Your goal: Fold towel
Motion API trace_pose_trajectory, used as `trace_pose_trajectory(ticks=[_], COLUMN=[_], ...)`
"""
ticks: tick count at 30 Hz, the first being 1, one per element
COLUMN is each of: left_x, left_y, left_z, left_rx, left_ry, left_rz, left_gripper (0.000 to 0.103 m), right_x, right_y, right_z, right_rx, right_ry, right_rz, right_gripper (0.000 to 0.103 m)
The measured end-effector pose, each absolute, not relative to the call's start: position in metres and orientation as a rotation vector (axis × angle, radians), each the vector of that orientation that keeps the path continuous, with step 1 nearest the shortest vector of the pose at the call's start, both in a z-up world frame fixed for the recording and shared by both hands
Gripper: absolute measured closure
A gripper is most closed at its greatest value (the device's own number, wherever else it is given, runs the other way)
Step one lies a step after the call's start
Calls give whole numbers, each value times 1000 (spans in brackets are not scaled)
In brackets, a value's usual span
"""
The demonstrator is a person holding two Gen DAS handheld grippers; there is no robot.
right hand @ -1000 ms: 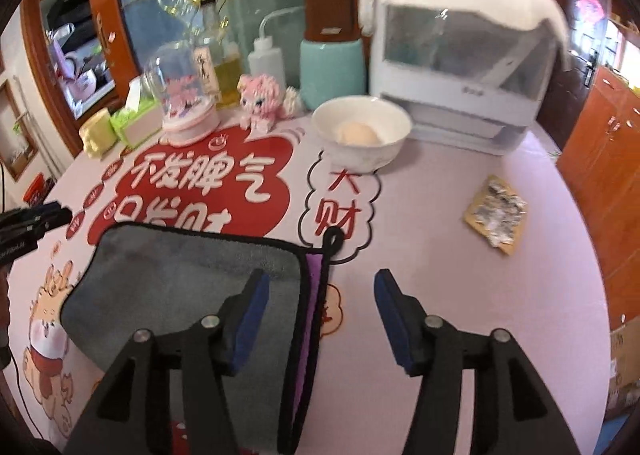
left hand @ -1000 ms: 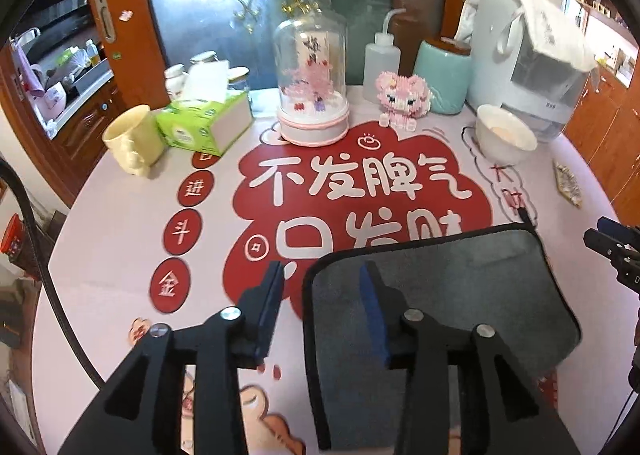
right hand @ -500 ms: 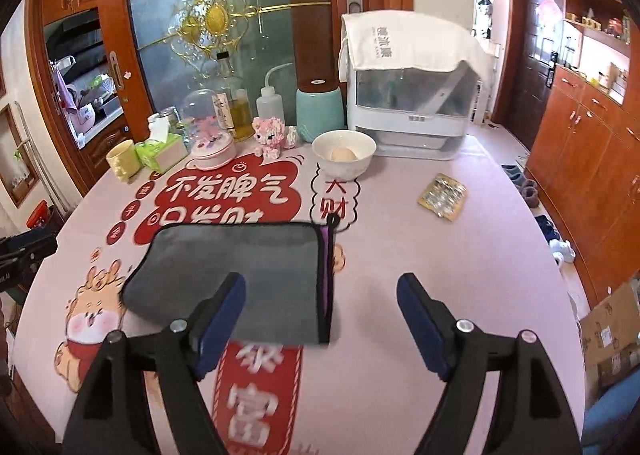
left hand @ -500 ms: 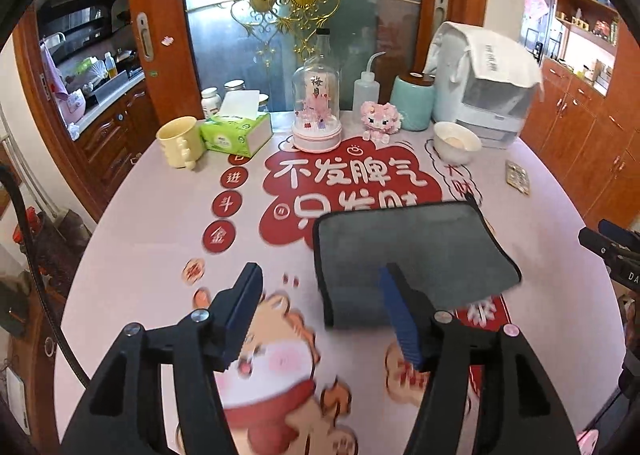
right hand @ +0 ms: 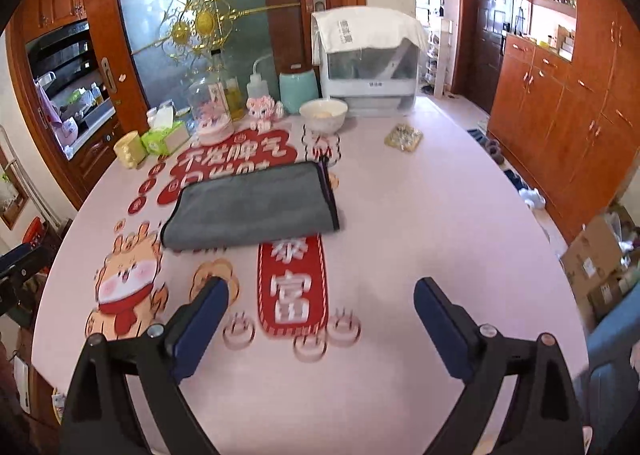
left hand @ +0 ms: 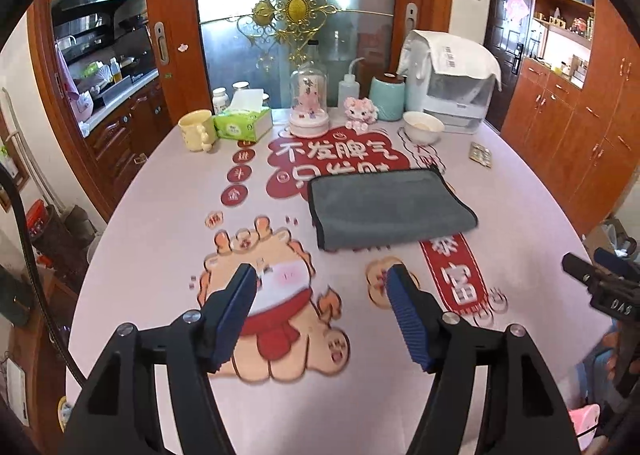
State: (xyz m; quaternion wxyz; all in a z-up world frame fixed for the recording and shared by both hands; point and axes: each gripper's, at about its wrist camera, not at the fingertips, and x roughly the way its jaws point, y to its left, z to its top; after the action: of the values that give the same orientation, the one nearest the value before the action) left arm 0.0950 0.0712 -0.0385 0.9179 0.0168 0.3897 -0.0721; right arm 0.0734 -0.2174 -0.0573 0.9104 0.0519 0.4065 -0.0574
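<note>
Wood cabinets and a glass door ring the pink printed surface (left hand: 160, 215) where I work. My towel (left hand: 386, 205) lies flat near the middle of the surface, doubled over into a neat grey rectangle with its bound edges stacked, so the fold looks finished to me. I hold my left tool (left hand: 322, 313) above the near edge, fingers apart and gripping nothing, and my right tool (right hand: 320, 321) likewise spread wide, both well clear of the cloth so nothing disturbs it. Cups and a tissue box (left hand: 242, 125) sit along the far edge, out of the way.
</note>
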Motion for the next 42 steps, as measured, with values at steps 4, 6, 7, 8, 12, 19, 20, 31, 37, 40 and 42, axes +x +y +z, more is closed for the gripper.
trace_pose_trajectory(ticks=[4,6,7,8,12,19,20,31,37,40,42], left_x=[67,53,46,40,22,5,3,-25,-38,-42,-44], left_y=[67,63,61,59,54,38,34,5,-2,3,5], left_z=[-43,-47,-50,-52,-55,-33,-28,6,8,10,10], left_rx=[30,32,32,34,23,5,11,3,18,3,3], left_ry=[827,843,854,867,903,885,887,844,811,788,780], left_rz=[-181,-185,-186,-186,-181,-132,-115,-95,-67,-39,-23], left_gripper=[36,36,36,36,36,36,36,20,15,9,3], right_x=[46,34,28,22,4,-12,-14,-41,-51,-56,-58], right_y=[-208,-204,-203,-203,-201,-208,-209,-208,-199,-197,-196], right_z=[-66,-69,-70,-70,-65,-38,-33,2,-5,-5,-4], right_rx=[126,137,146,156,168,162,157,155,155,163,166], right_ry=[880,898,907,912,926,920,919,883,876,854,840], right_rz=[-123,-125,-124,-121,-111,-60,-54,15,26,27,19], right_gripper=[8,8,8,8,8,7,7,7,0,0,0])
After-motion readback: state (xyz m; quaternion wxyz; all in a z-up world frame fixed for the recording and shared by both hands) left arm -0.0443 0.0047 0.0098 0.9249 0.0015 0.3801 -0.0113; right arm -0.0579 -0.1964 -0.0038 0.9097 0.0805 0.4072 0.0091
